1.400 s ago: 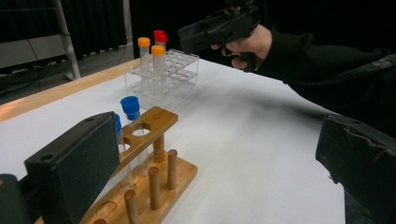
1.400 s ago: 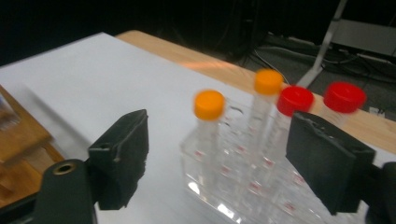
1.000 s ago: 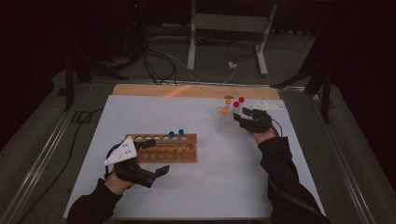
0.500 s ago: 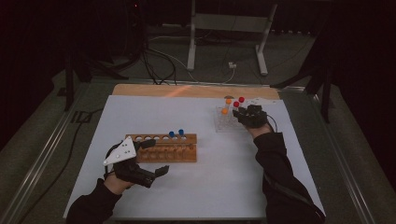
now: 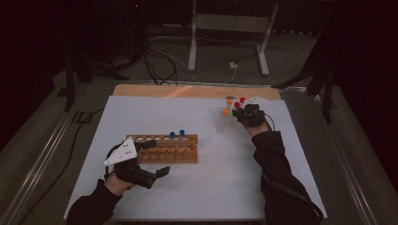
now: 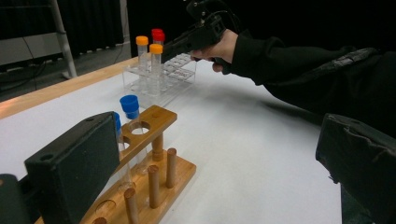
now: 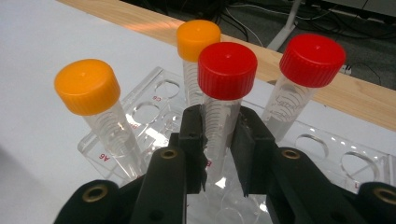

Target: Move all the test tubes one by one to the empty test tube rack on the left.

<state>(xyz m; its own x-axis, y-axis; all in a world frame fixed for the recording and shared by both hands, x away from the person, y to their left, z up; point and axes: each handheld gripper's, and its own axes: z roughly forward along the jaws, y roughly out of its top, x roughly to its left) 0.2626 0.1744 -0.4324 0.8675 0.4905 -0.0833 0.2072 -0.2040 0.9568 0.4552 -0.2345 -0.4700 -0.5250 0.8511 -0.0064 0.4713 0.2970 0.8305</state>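
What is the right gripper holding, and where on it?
The right gripper clamps a red-capped tube by its clear body, just below the cap.

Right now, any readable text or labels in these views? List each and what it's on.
"A6": red mark on the clear rack, beside the hole holding the near orange-capped tube; seen upside down.
Other red marks by the rack's holes: too blurred to read.
Graduation lines on the red-capped tube: no legible numbers.
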